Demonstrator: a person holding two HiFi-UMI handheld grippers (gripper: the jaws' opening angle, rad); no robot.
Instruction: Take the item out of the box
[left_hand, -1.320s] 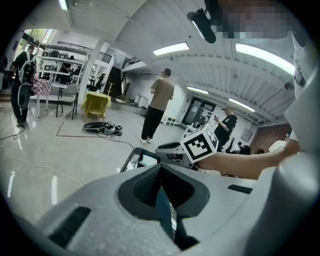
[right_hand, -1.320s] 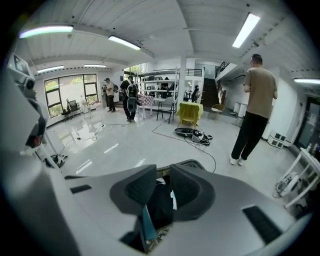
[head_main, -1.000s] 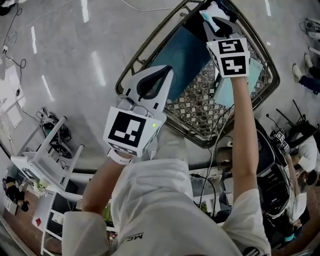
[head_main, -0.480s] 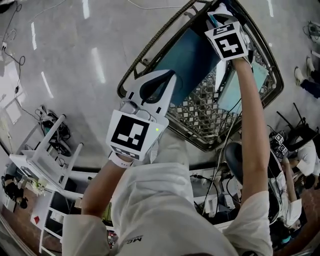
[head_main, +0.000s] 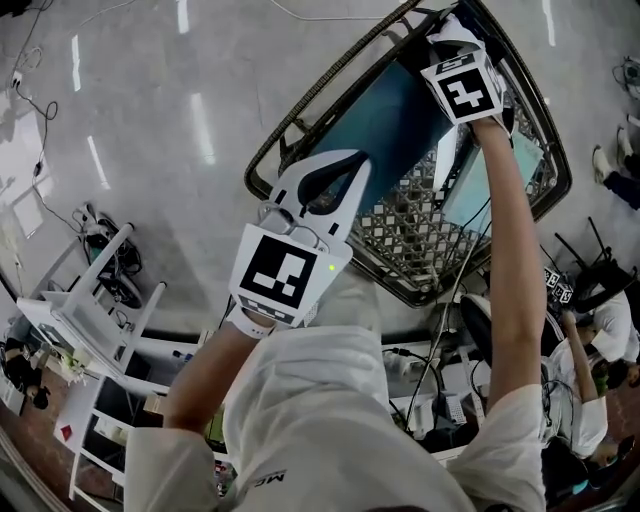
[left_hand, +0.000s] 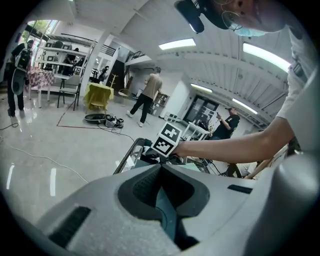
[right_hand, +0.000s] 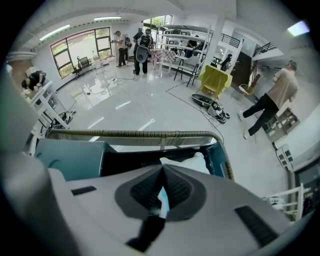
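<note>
A wicker-rimmed wire basket (head_main: 300, 122) stands on the floor and holds an open teal box (head_main: 385, 130). My right gripper (head_main: 446, 20) reaches into the far end of that box. In the right gripper view my right gripper (right_hand: 162, 168) has its jaws together, with a thin pale strip pinched between the pads. That strip runs out into a white soft item (right_hand: 194, 162) lying in the teal box (right_hand: 70, 157) under the basket's rim (right_hand: 135, 134). My left gripper (head_main: 356, 162) hovers over the basket's near left side. This left gripper (left_hand: 161, 165) is shut and holds nothing.
A pale teal flap (head_main: 482, 185) lies in the basket's right half. A white shelf rack (head_main: 90, 320) stands at the lower left, and cables trail on the glossy floor. Seated people (head_main: 590, 320) are at the right; others (right_hand: 142, 45) stand far off.
My right gripper has pushed farther toward the basket's far end. The left gripper has drifted slightly right and stays shut.
</note>
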